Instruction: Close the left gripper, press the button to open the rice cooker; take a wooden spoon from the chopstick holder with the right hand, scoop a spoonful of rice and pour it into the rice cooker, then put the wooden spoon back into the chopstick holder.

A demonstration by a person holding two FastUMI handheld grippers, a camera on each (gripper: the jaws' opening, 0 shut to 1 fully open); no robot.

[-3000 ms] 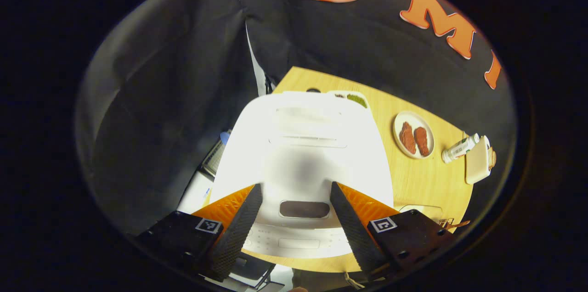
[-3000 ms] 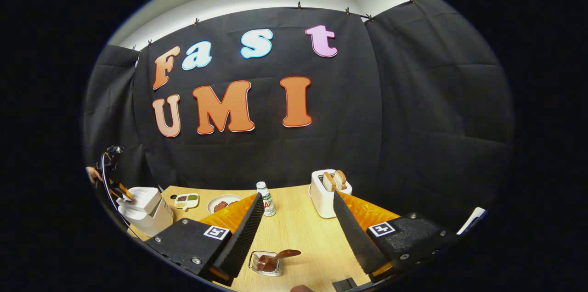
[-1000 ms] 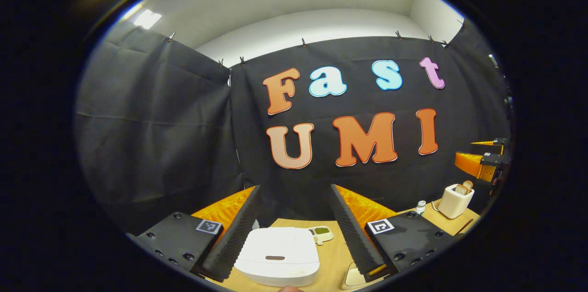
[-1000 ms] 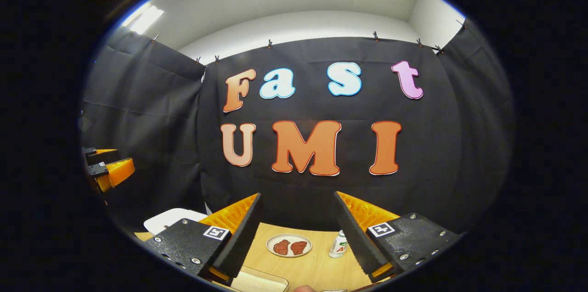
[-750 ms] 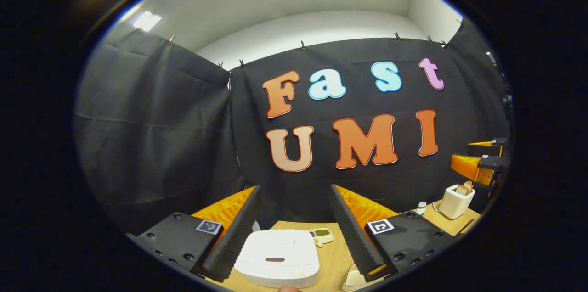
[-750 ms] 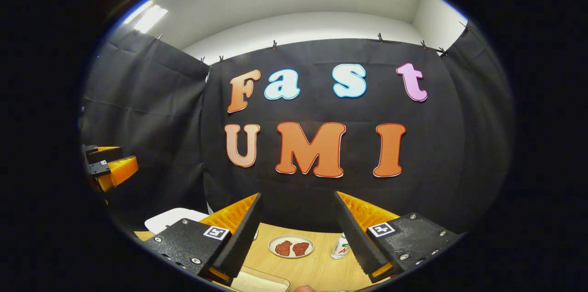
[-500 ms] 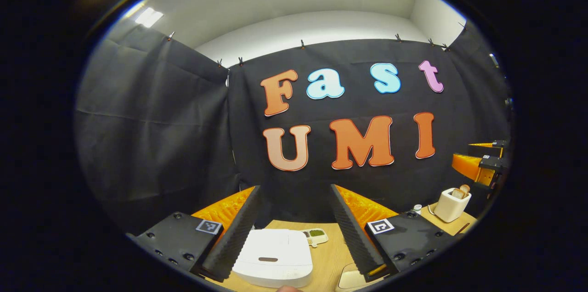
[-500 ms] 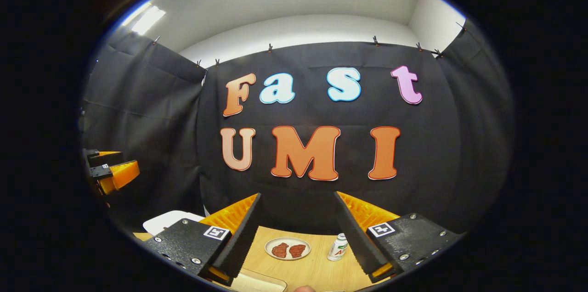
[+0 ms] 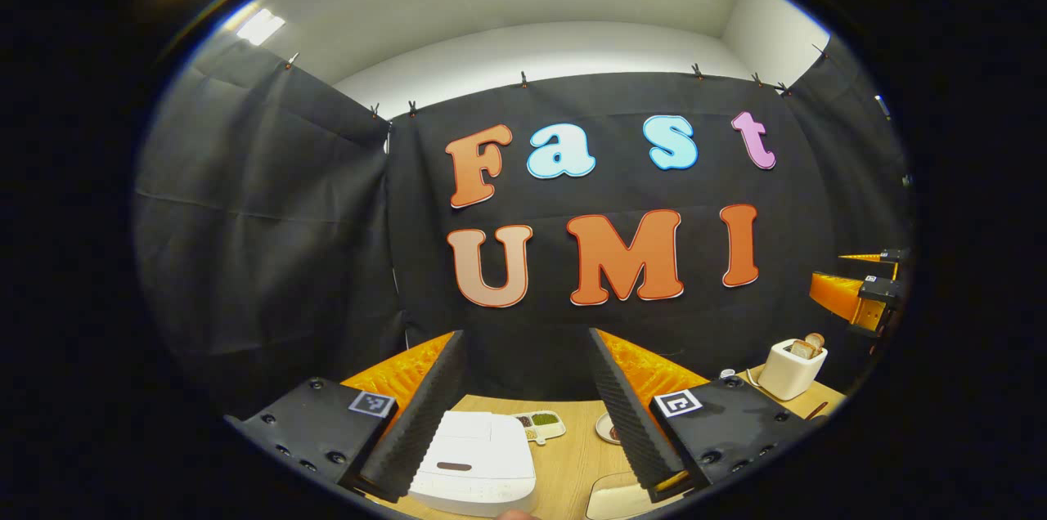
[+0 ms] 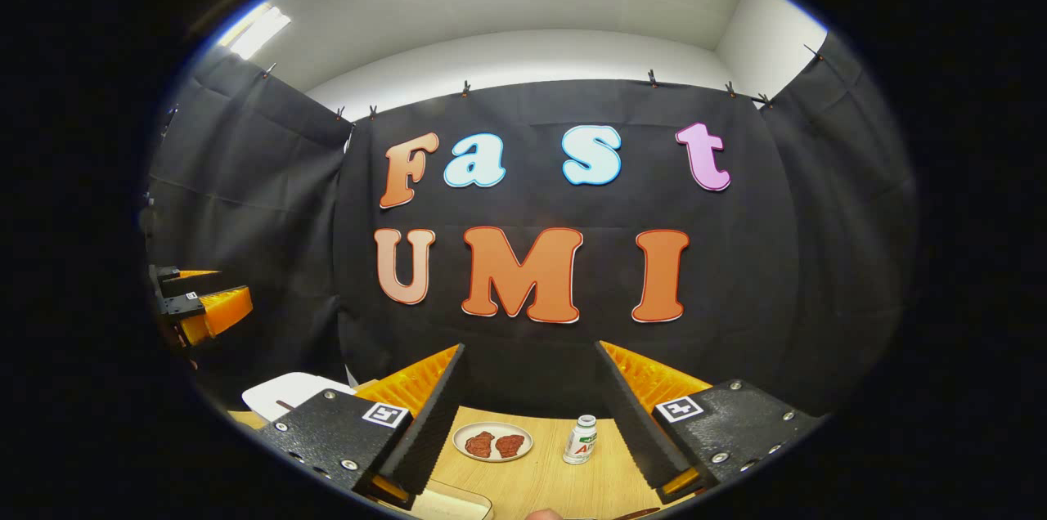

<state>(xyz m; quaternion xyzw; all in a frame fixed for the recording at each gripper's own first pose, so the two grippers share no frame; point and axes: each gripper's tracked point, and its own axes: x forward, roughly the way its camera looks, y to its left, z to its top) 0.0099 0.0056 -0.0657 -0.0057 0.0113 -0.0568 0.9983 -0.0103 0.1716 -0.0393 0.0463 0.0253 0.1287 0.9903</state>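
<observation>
The white rice cooker (image 9: 474,463) sits on the wooden table with its lid down, low between my left gripper's fingers. My left gripper (image 9: 523,336) is open, holds nothing and hangs well above the cooker, pointing at the back wall. A thin brown stick (image 9: 814,410), maybe the wooden spoon's handle, shows in front of the toaster. My right gripper (image 10: 529,347) is also open with nothing in it, raised over the table. A corner of the rice cooker (image 10: 286,393) lies at its lower left. Each gripper appears at the other view's edge: right gripper (image 9: 859,295), left gripper (image 10: 204,303).
A plate of red meat (image 10: 492,442) and a small white bottle (image 10: 581,438) stand mid-table. A white toaster with bread (image 9: 792,367) is at the far right. A divided sauce dish (image 9: 540,422) sits behind the cooker. A pale tray (image 9: 613,499) lies near the front edge.
Three seconds ago the left gripper hovered over the cooker lid and the right over the spoon holder; both have since risen. In the last second both views drifted slightly rightward. Both stayed open.
</observation>
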